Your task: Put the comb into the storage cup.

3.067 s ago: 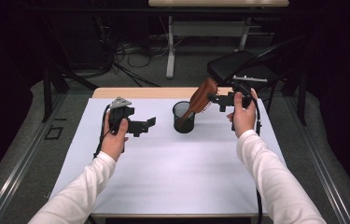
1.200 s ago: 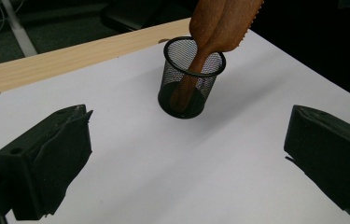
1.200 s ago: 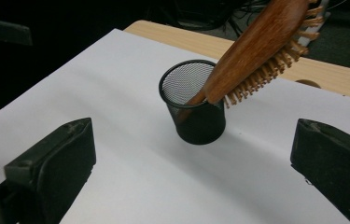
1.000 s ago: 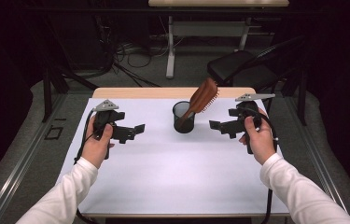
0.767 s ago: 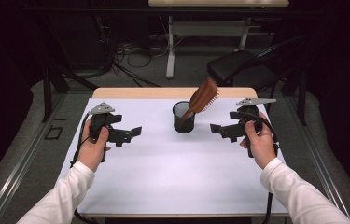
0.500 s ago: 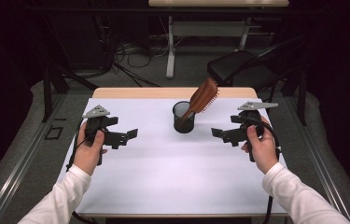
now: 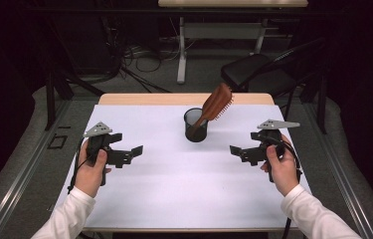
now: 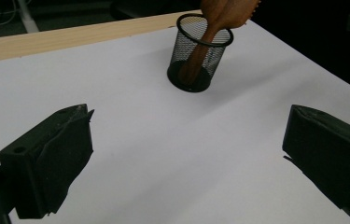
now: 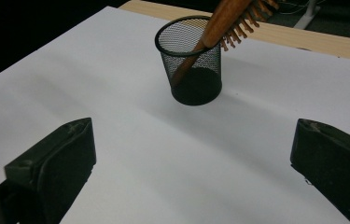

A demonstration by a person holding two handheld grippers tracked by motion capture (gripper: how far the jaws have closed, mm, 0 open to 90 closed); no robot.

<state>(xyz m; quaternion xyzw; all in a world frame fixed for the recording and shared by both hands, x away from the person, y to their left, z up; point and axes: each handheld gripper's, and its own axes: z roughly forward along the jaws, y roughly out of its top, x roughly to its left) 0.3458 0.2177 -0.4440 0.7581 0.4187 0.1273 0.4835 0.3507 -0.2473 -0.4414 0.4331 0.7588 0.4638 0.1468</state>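
Both pairs of fingers were seen spread wide, with nothing between them: the left gripper [image 7: 133, 153] and the right gripper [image 7: 235, 151] were each held released above the white table cover [image 7: 184, 189], well apart from one another. The wooden hairbrush [image 7: 215, 105] was found standing handle-down in the black mesh cup [image 7: 195, 125], which was set upright on the cover towards the far edge, roughly midway between the two grippers and beyond them. The brush was tilted to the right in the high view, its handle resting against the cup's rim and its bristled head sticking out well above it. In the left gripper view the cup [image 8: 199, 56] was seen ahead between the two black jaws, with the brush handle [image 8: 199, 56] visible through the mesh, reaching down to the base. In the right gripper view the cup [image 9: 189, 58] was likewise framed ahead between the jaws, and the bristles of the brush [image 9: 238, 18] were turned downward past the rim. Neither gripper was touching the cup or the brush. Each gripper was gripped by a hand in a white sleeve, the left hand [image 7: 90, 172] near the left edge of the cover and the right hand [image 7: 281, 167] near its right edge. A strip of bare wooden tabletop [image 7: 184, 98] was visible behind the cover, and a dark chair [image 7: 258, 74] was standing on the floor beyond it.
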